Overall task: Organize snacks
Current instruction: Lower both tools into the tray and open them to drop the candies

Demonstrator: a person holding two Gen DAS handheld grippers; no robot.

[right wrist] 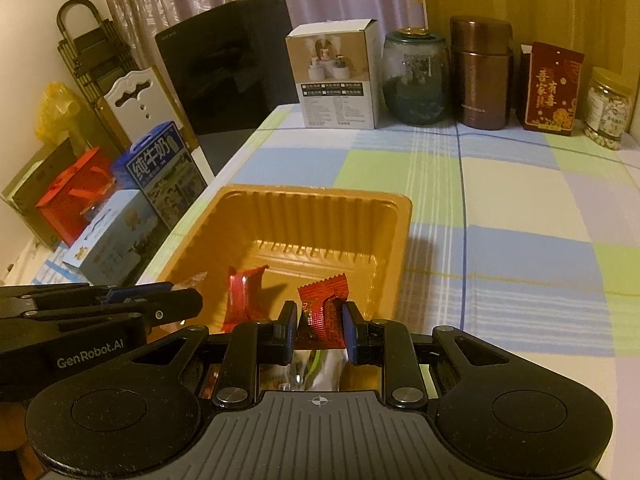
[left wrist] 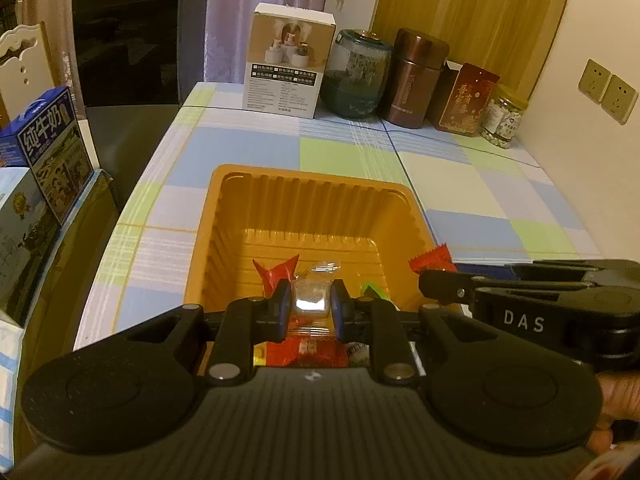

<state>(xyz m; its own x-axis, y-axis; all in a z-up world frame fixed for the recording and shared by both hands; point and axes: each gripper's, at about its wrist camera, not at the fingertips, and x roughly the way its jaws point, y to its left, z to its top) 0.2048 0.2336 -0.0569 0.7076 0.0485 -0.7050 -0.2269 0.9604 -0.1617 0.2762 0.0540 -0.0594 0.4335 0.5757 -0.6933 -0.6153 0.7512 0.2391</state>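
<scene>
Left wrist, clear-wrapped snack (left wrist: 311,300) clamped in left claw (left wrist: 311,305)

Tray (right wrist: 280,200) is set on the table (right wrist: 500,200), near its left edge. Wrapped snacks (right wrist: 244,296) are lying in the tray's near part. Lined along the table's back edge, left to right: carton box (right wrist: 340,80), glass jar (right wrist: 414,80), metal canister (right wrist: 482,76), gift box (right wrist: 552,88), plastic jar (right wrist: 608,108). Milk cartons (right wrist: 164,168) are stacked off the table's left side, a chair back (right wrist: 136,100) behind them.
</scene>
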